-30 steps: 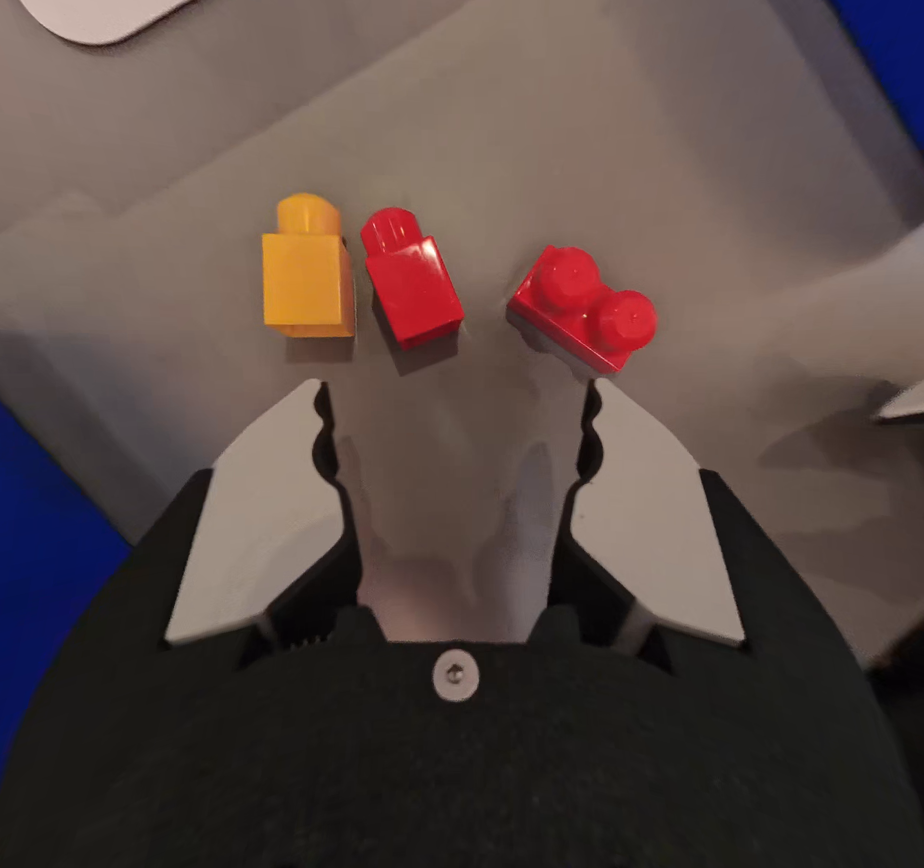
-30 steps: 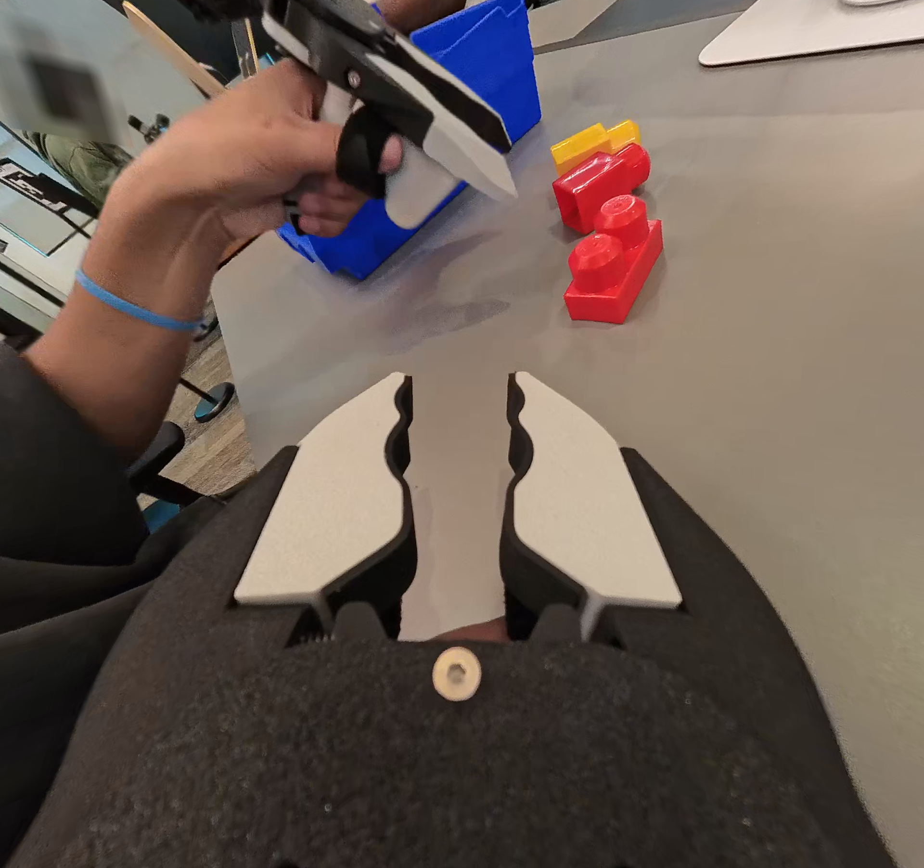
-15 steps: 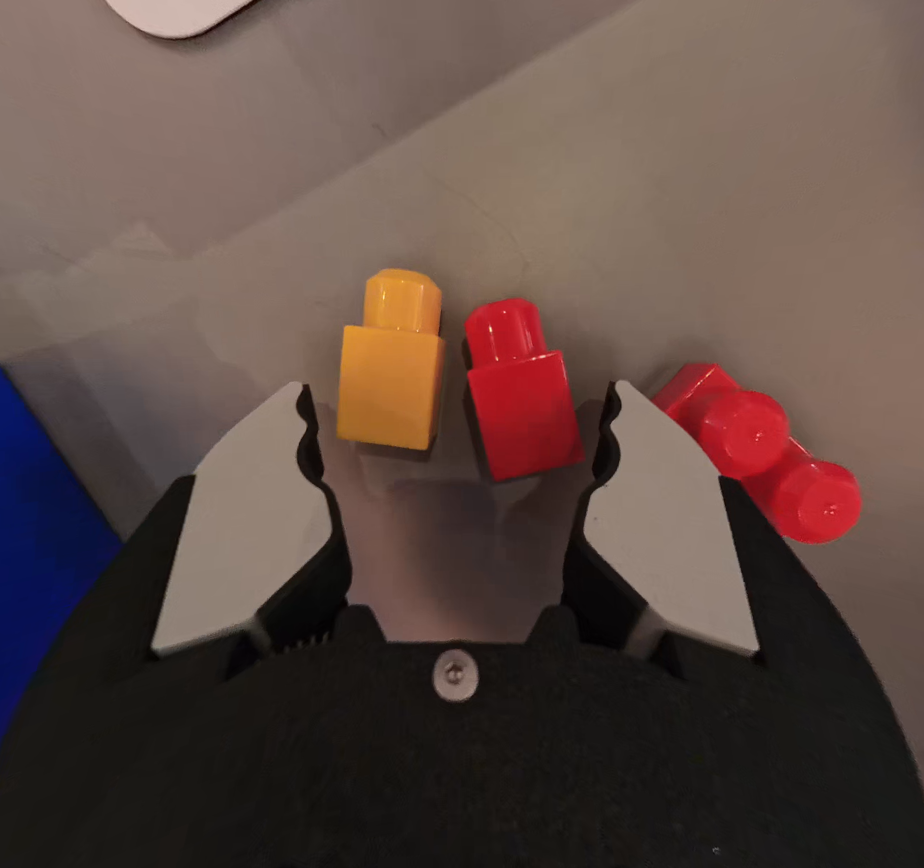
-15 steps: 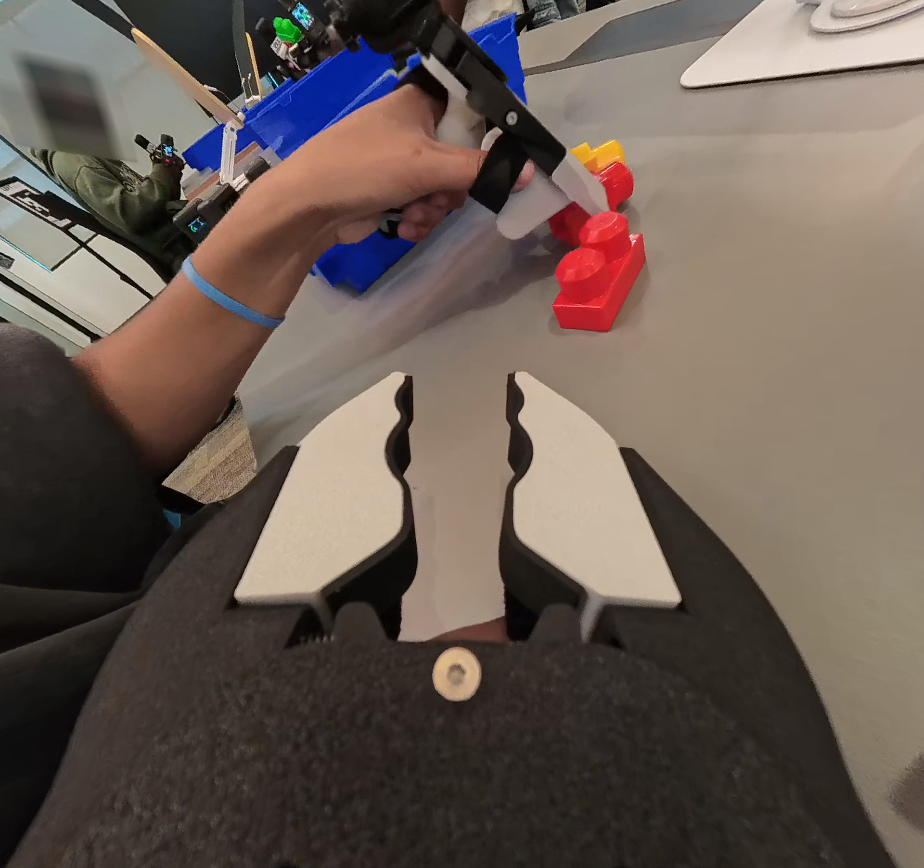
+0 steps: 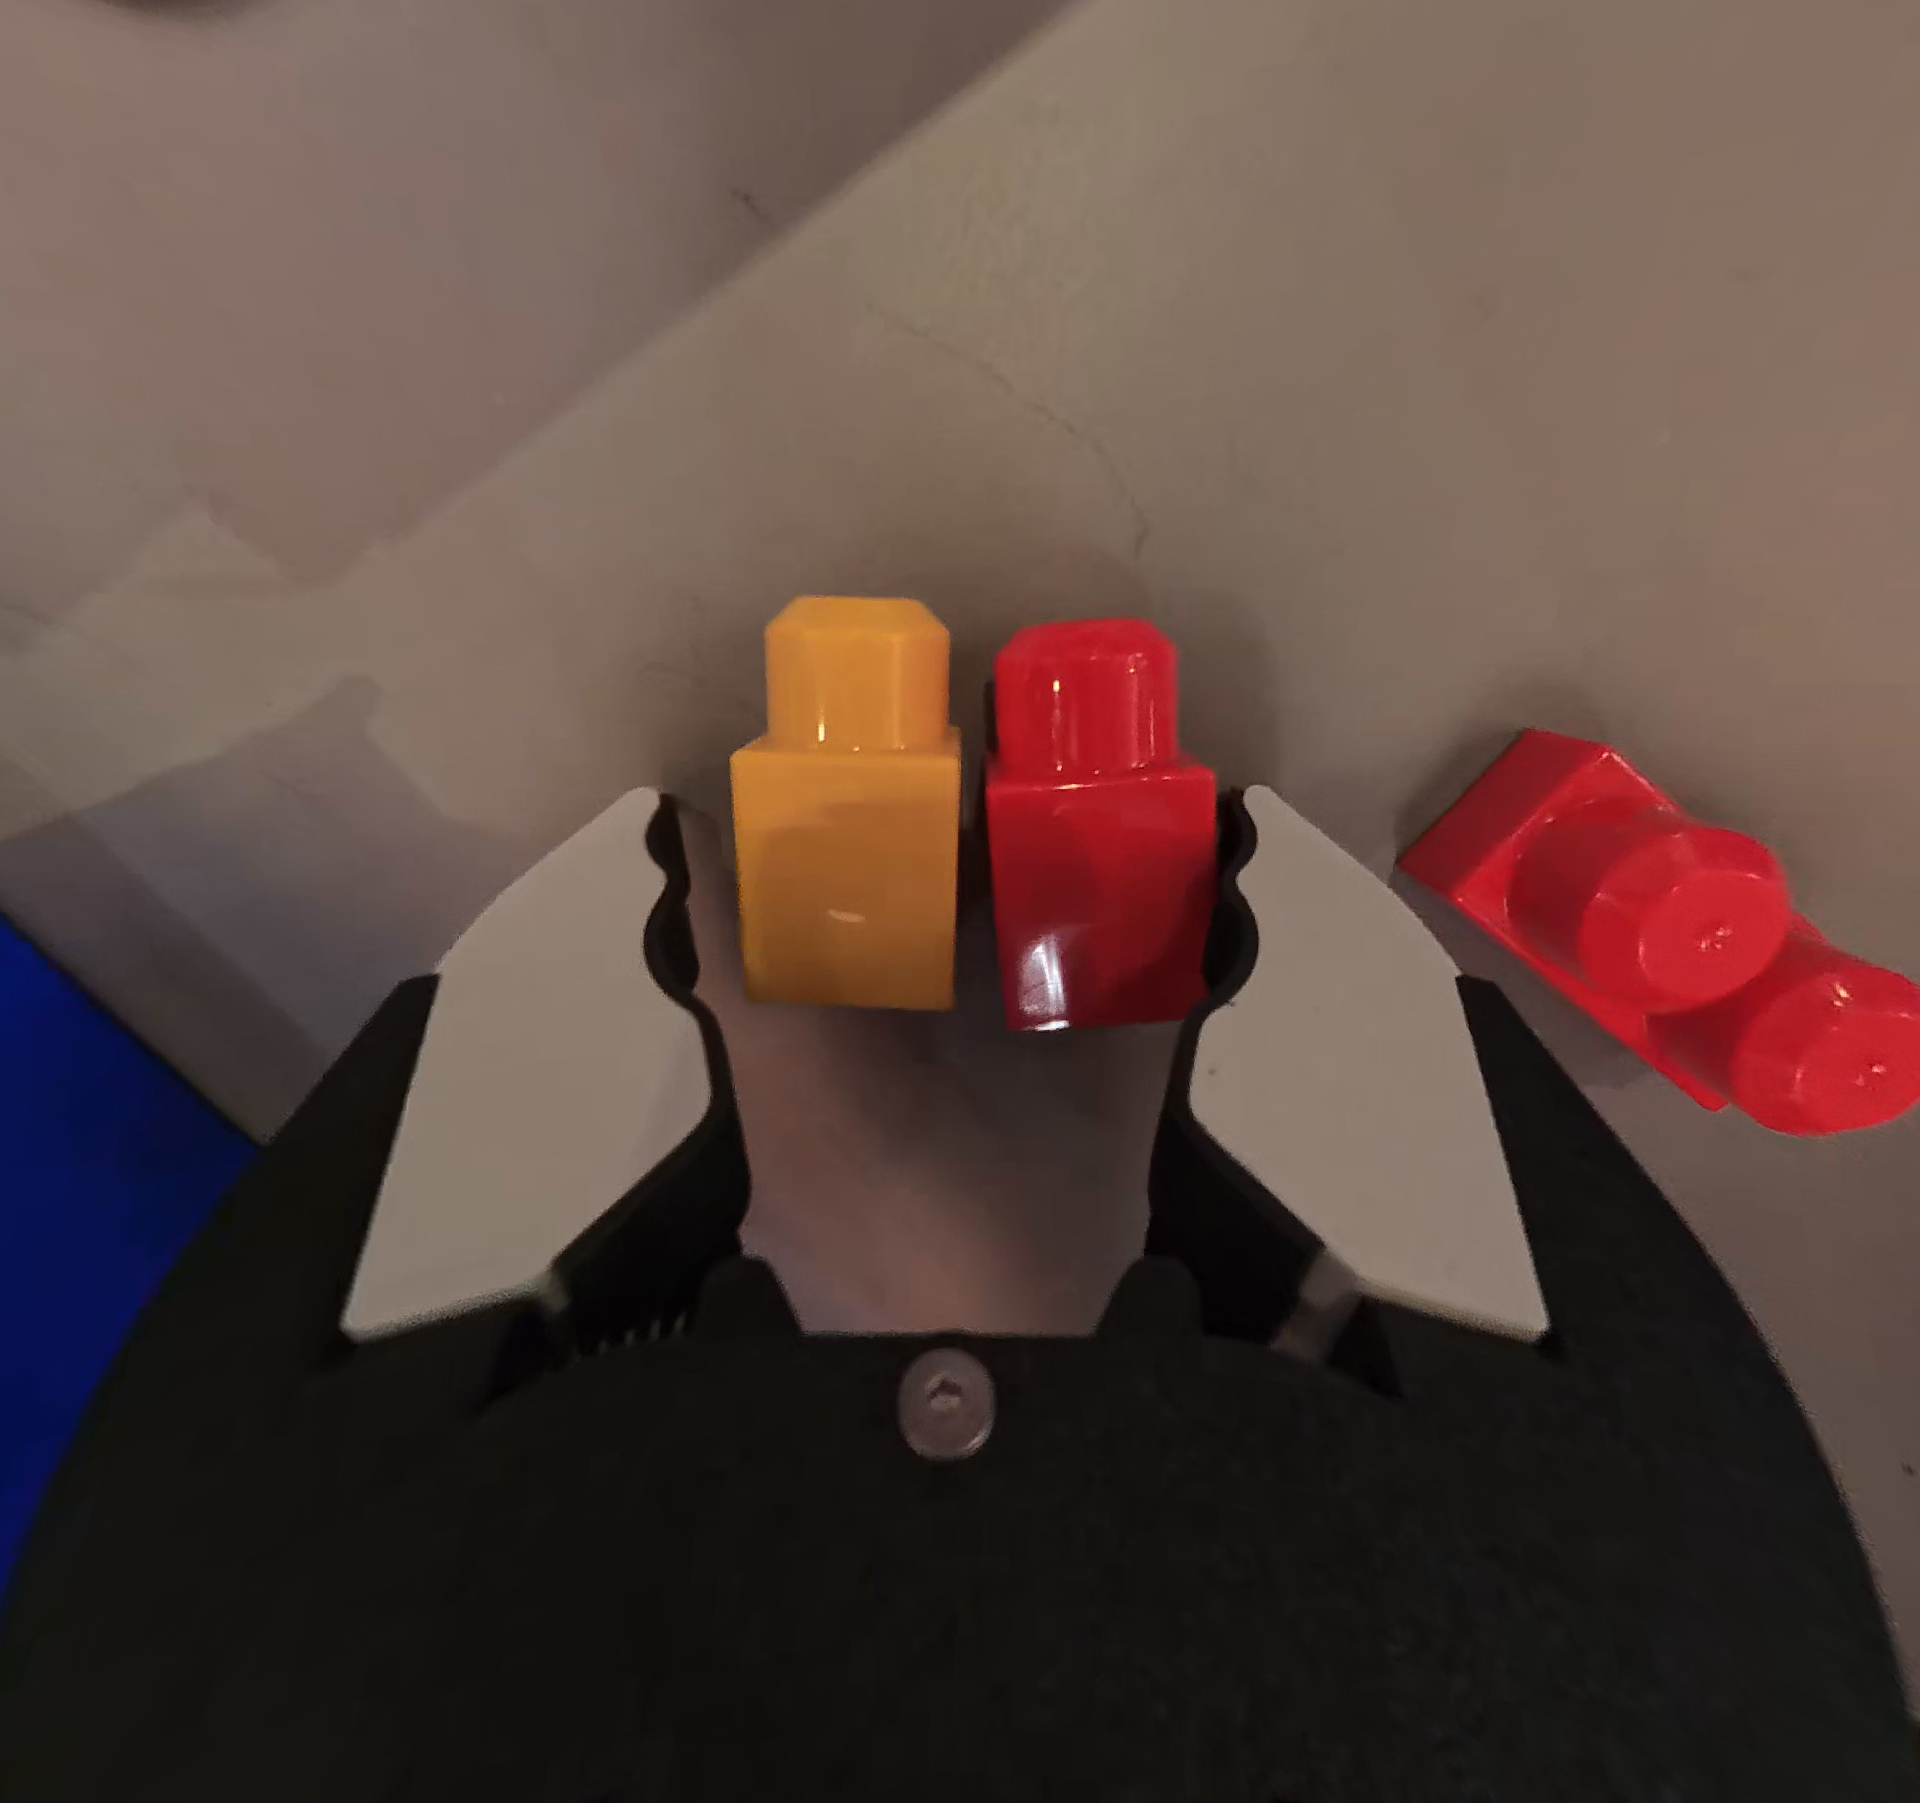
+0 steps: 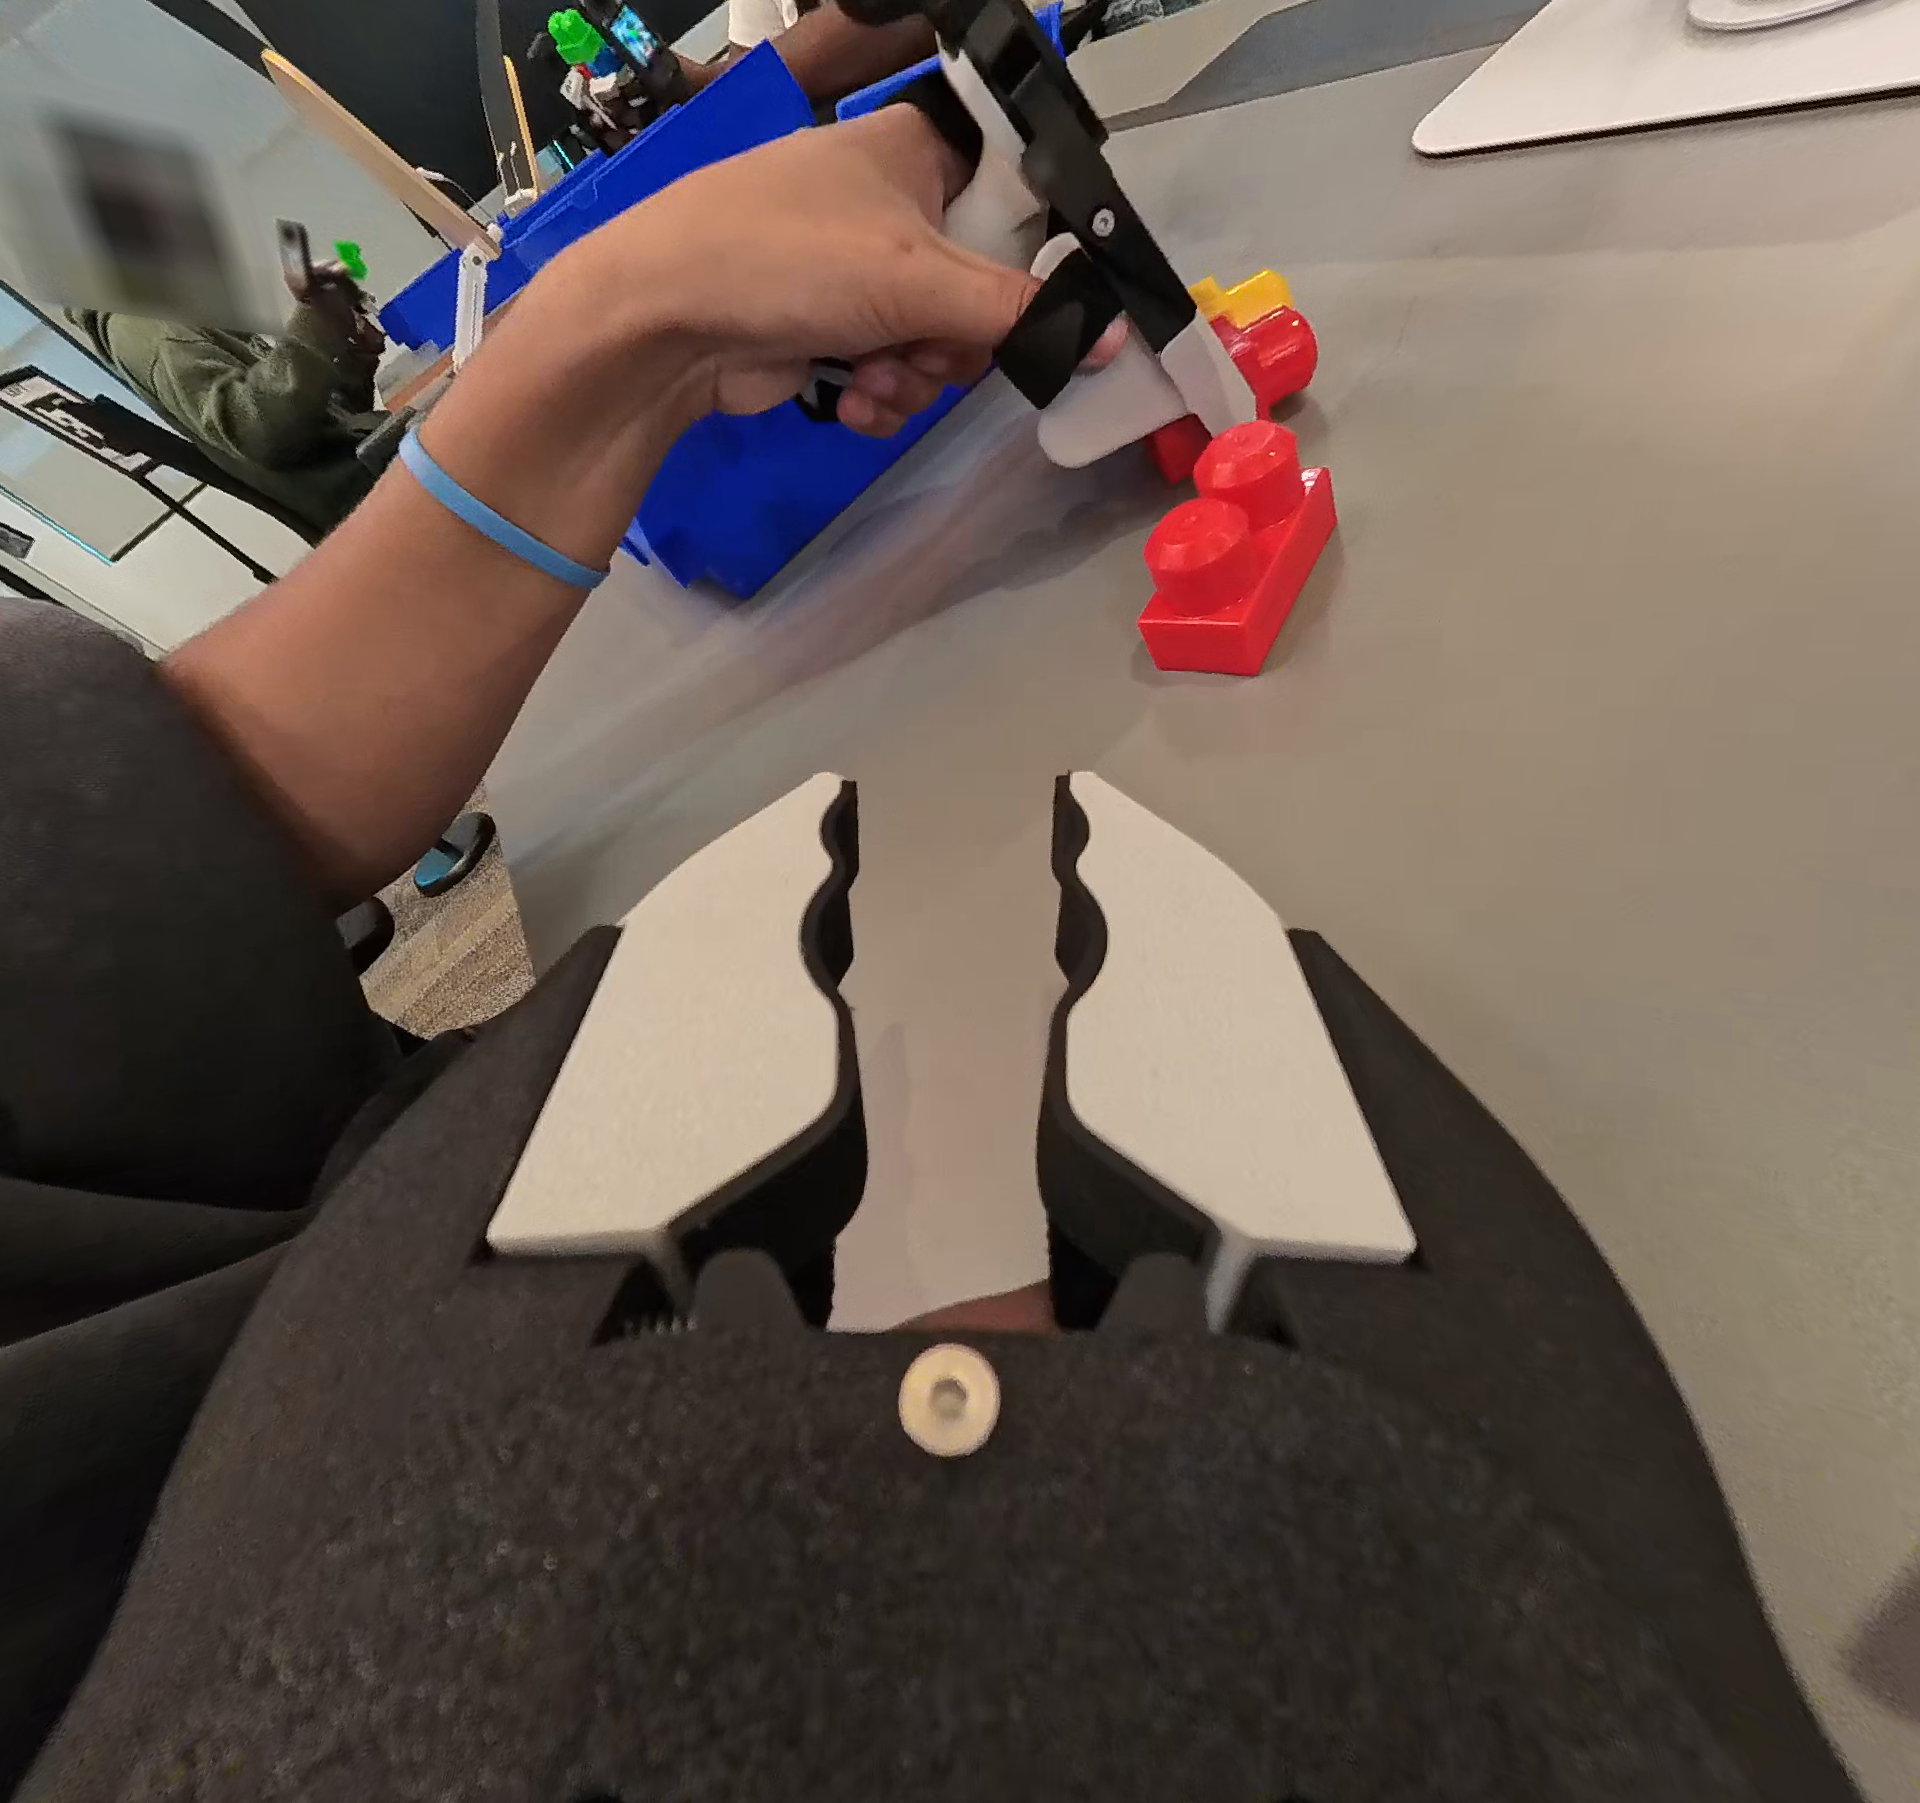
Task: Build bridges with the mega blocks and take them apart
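A yellow single-stud block [image 5: 847, 860] and a red single-stud block [image 5: 1096, 891] lie on their sides, side by side on the grey table. My left gripper [image 5: 951, 797] is open and straddles both. Its right finger touches the red block and its left finger is just clear of the yellow one. A flat red two-stud block [image 5: 1662, 932] lies to the right, outside the fingers. In the right wrist view the left gripper [image 6: 1143, 392] is down at the blocks [image 6: 1262, 356], with the flat red block [image 6: 1236, 558] nearer. My right gripper [image 6: 954, 787] is open and empty over bare table.
A blue bin [image 6: 727, 475] stands left of the blocks and shows at the left edge of the left wrist view [image 5: 94, 1130]. A white pad [image 6: 1662, 60] lies at the far right. A person's hand and forearm [image 6: 727, 319] hold the left gripper. People sit beyond the table.
My left gripper has moved forward and down until its fingers straddle the yellow and red single-stud blocks. The red one now lies straight against the yellow. The right gripper has barely moved.
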Demonstrator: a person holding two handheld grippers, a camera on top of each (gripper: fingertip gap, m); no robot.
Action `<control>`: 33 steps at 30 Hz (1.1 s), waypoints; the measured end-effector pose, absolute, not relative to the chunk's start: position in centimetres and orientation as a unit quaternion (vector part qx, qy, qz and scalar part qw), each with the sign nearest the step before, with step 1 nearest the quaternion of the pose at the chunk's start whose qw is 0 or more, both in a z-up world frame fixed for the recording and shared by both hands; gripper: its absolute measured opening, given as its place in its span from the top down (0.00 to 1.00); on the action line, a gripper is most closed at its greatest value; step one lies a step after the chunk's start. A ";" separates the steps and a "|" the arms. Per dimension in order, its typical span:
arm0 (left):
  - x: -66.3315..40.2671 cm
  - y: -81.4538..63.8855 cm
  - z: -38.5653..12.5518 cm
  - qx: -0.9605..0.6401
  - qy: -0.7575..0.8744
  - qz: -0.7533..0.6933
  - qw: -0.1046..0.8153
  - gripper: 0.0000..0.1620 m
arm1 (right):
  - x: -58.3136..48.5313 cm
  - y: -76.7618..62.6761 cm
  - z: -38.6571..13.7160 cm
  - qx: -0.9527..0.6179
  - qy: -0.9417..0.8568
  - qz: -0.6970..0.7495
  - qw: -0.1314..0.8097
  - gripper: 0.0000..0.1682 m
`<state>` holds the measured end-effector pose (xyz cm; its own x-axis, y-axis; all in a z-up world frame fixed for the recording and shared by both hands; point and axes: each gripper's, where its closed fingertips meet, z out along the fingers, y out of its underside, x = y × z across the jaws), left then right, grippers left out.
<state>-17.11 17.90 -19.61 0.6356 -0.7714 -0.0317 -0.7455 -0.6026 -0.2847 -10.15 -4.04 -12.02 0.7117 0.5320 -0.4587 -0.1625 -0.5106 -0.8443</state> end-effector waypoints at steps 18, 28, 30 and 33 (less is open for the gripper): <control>-17.6 15.8 -19.3 -0.864 0.477 -0.069 0.146 0.54 | -10.1 -4.0 -12.2 -0.790 -0.114 0.367 0.477 0.79; -17.1 11.1 -13.4 -0.757 0.527 -0.129 0.363 0.54 | -9.8 -3.8 -12.3 -0.793 -0.109 0.360 0.480 0.79; -17.9 9.7 -13.0 -0.740 0.515 -0.135 0.411 0.54 | -9.7 -3.7 -12.4 -0.794 -0.101 0.358 0.480 0.78; -19.2 7.8 -12.6 -0.724 0.494 -0.160 0.454 0.54 | -9.3 -3.1 -12.7 -0.805 -0.078 0.348 0.475 0.77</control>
<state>-19.23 7.79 -12.57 0.4607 -0.8607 -0.2166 -0.5694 -0.0994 -0.8160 -9.29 -3.07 -12.65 0.7459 0.4561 -0.4854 -0.2048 -0.5364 -0.8188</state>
